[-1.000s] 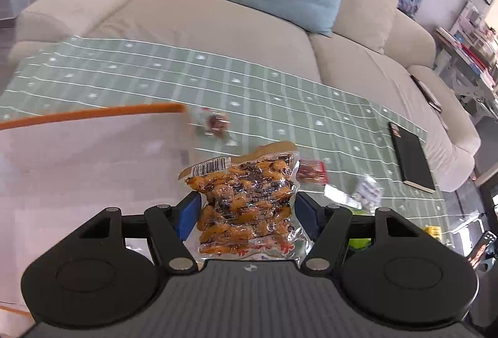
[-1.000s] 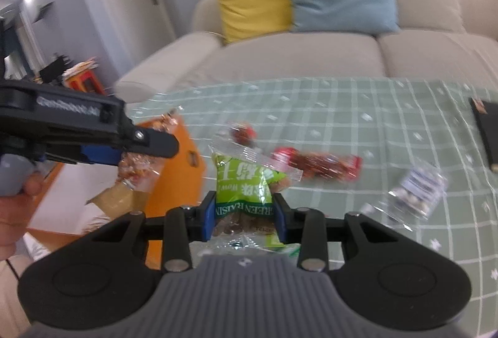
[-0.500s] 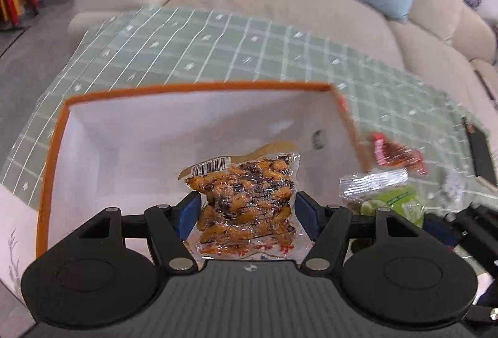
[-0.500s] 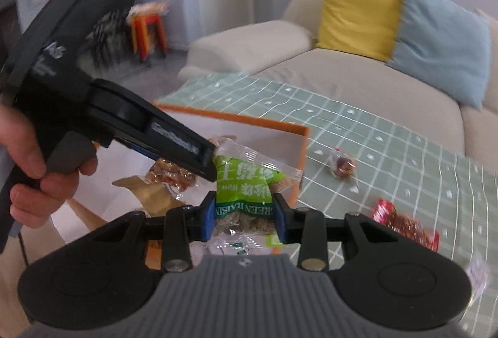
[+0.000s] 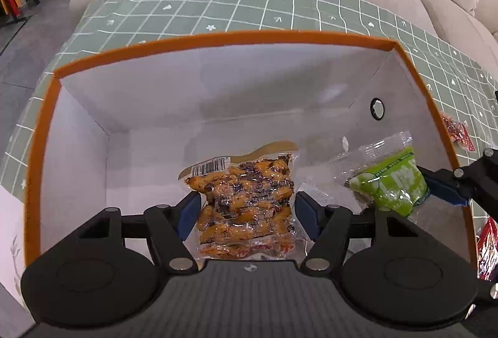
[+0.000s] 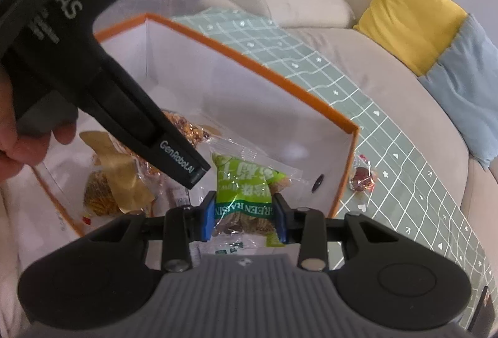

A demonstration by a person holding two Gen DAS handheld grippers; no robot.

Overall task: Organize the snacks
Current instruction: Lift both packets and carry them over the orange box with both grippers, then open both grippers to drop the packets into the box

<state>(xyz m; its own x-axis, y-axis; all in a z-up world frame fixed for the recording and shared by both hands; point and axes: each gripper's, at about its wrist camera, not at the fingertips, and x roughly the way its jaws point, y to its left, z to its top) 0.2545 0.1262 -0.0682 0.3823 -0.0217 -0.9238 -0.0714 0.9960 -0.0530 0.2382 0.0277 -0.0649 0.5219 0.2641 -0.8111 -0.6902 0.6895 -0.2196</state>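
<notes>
My left gripper (image 5: 247, 208) is shut on a clear pack of orange-brown nuts (image 5: 246, 201) and holds it down inside a white box with an orange rim (image 5: 218, 37). The right gripper (image 6: 244, 213) is shut on a green raisin packet (image 6: 246, 191) just over the box's near right corner. In the left wrist view the raisin packet (image 5: 389, 182) hangs at the right, with the right gripper's fingers (image 5: 445, 187) reaching in over the box wall. In the right wrist view the left gripper's black fingers (image 6: 174, 151) cross in front, close to the raisin packet, held by a hand (image 6: 18, 145).
The box (image 6: 249, 60) stands on a green checked tablecloth (image 5: 249, 1) in front of a beige sofa (image 6: 358, 57). Loose snacks lie outside the box: a small red candy packet (image 6: 361, 179), a red packet (image 5: 460, 135) and a red-and-white pack (image 5: 488, 250).
Both grippers have travelled left from over the open table to the box, each keeping its packet. The left one has tipped downward into the box; the right one has rolled and come alongside.
</notes>
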